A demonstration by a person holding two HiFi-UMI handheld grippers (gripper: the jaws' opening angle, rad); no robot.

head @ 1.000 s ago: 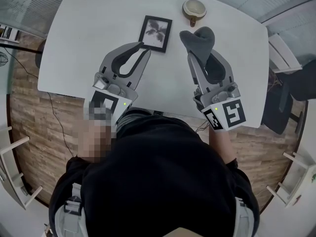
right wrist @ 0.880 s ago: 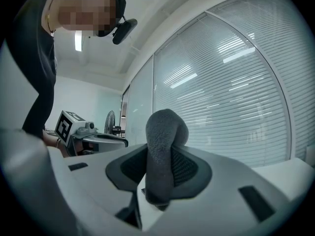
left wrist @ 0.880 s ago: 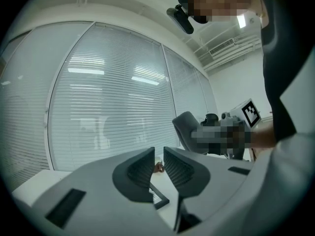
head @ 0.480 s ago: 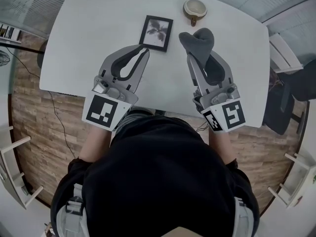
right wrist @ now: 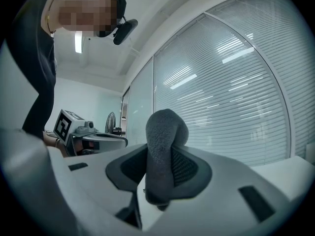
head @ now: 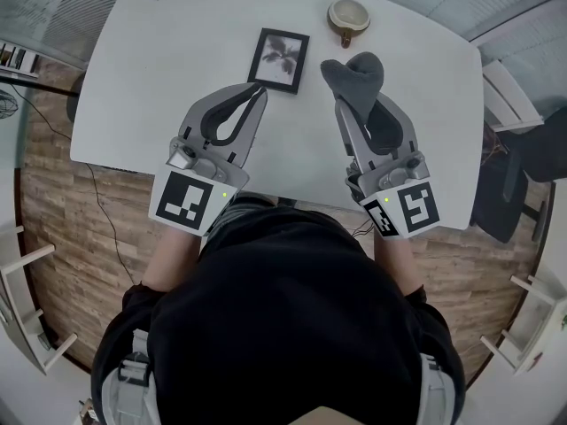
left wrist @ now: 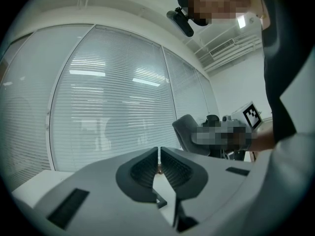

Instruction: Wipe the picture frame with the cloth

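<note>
Picture frame (head: 279, 59), black-edged with a plant print, lies flat on the white table (head: 151, 78), and everything else can be placed from it. A small round cup (head: 348, 16) sits on the table just past the frame's far right corner, apart from it.

On the person's side of the frame, the left gripper (head: 258, 88) is held level over the table. Its tips are just short of the frame's near left corner and do not touch it. Its own view shows the jaws of the left gripper (left wrist: 159, 154) drawn almost together, with only a thin slit between the ribbed pads and nothing caught there. They have just been closing.

To the right of the frame, and well apart from it, the right gripper (head: 359, 104) also points level across the table. It is clamped on a dark grey cloth (head: 354, 76). The bunched top of the cloth bulges out beyond the jaw tips, about level with the frame's near edge. In the right gripper's own view the cloth (right wrist: 165, 146) fills the gap between the pads, standing up above them and hanging a little below.

The cloth does not touch the frame. The person in a dark top stands at the table edge nearest both grippers.
</note>
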